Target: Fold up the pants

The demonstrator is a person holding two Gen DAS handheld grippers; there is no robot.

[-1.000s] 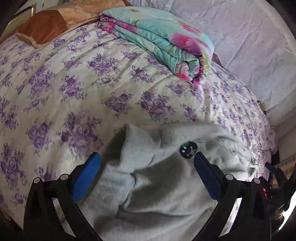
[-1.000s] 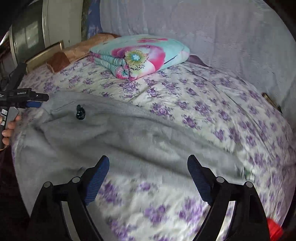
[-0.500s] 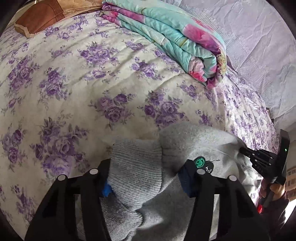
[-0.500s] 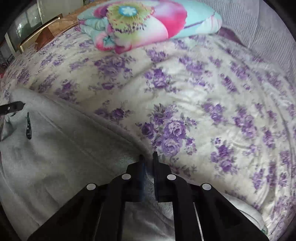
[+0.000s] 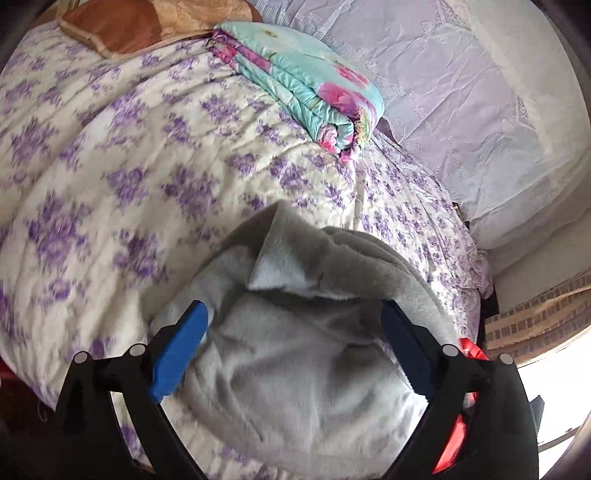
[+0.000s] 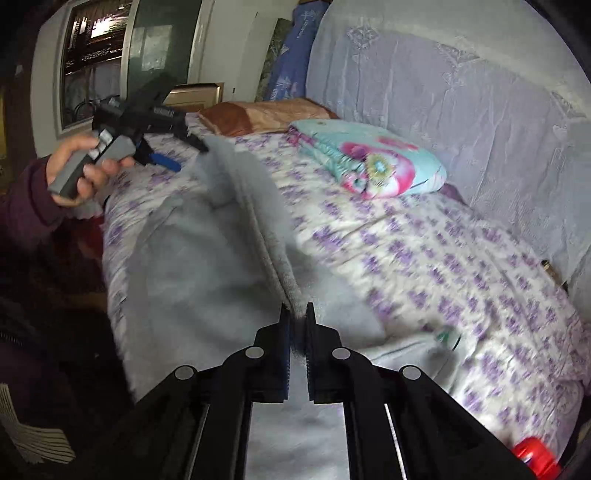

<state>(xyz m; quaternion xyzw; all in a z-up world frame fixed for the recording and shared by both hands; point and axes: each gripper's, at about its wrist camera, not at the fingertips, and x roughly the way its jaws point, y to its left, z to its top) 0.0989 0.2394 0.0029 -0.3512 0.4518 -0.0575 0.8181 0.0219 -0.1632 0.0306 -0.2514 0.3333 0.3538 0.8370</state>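
Note:
The grey fleece pants [image 5: 295, 350] lie on the purple-flowered bedspread [image 5: 129, 166], bunched with a folded-over flap near the top. My left gripper [image 5: 291, 332] is open above the bunched end, blue pads wide apart and holding nothing. In the right wrist view the pants [image 6: 207, 258] stretch away in a raised ridge. My right gripper [image 6: 296, 325] is shut on the pants' edge and lifts it. The left gripper [image 6: 173, 144] shows there at the far end of the pants, held in a hand.
A folded turquoise and pink quilt [image 5: 306, 81] lies further back on the bed, with a brown pillow [image 5: 140, 26] behind it. A pale cloth covers the wall [image 6: 461, 110]. A red object [image 6: 535, 458] sits at the bed's near right edge.
My left gripper has opened and let go of the pants' end, which dropped into a heap. My right gripper stays shut on the edge and has lifted it up.

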